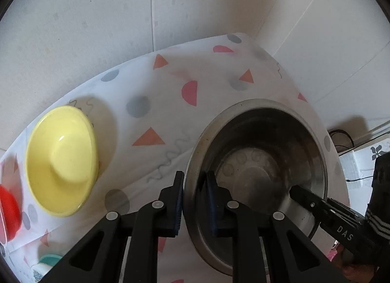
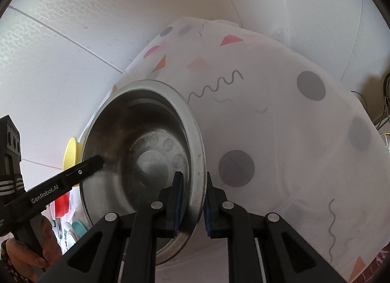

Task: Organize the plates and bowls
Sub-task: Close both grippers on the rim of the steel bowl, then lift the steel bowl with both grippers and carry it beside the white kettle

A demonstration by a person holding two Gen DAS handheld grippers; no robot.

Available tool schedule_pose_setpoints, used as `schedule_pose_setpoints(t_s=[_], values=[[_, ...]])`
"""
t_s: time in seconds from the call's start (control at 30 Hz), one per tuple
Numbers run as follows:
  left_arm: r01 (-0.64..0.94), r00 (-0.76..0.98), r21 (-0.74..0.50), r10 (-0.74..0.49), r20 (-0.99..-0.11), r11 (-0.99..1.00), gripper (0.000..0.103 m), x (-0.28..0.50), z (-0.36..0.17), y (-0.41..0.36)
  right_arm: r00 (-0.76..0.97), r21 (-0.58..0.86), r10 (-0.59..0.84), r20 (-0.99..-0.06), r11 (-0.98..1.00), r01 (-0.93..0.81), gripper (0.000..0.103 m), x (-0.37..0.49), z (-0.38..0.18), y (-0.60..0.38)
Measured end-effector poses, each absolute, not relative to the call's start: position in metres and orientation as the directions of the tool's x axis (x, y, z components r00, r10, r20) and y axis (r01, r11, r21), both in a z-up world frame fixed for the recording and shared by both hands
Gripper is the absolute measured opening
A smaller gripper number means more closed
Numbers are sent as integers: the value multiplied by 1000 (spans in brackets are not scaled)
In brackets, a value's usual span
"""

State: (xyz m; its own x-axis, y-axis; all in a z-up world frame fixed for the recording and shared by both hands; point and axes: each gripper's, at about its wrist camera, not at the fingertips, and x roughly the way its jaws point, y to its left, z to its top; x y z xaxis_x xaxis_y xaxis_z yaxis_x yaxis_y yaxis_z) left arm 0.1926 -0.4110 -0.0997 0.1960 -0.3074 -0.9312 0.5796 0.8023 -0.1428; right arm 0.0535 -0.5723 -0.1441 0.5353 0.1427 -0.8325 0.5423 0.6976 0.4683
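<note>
A large steel bowl [image 1: 258, 151] is held by both grippers over the patterned tablecloth [image 1: 151, 112]. My left gripper [image 1: 195, 195] is shut on the bowl's left rim, one finger inside and one outside. My right gripper [image 2: 192, 197] is shut on the bowl's [image 2: 141, 151] right rim in the same way. The right gripper also shows in the left wrist view [image 1: 316, 205], and the left one in the right wrist view [image 2: 80, 170]. A yellow bowl [image 1: 61, 161] sits on the cloth to the left, and its edge shows in the right wrist view [image 2: 70, 153].
A red dish [image 1: 8, 212] lies at the far left edge, with a teal item [image 1: 50, 259] below it. White walls stand behind the table. Cables [image 1: 341, 139] lie past the table's right end.
</note>
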Motion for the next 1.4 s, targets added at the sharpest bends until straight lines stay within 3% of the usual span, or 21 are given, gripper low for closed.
schedule_pose_setpoints(t_s=[0.67,1.4], values=[[559,227,-148,-323,-919,816,17,163,-92,-376,544,471,142,-827,703,533,10,50,-135,-551],[442,347,-218,-390,-853,870,13,139,-42,-257,583,467,180,-792,793,391,9,62,-92,-462]])
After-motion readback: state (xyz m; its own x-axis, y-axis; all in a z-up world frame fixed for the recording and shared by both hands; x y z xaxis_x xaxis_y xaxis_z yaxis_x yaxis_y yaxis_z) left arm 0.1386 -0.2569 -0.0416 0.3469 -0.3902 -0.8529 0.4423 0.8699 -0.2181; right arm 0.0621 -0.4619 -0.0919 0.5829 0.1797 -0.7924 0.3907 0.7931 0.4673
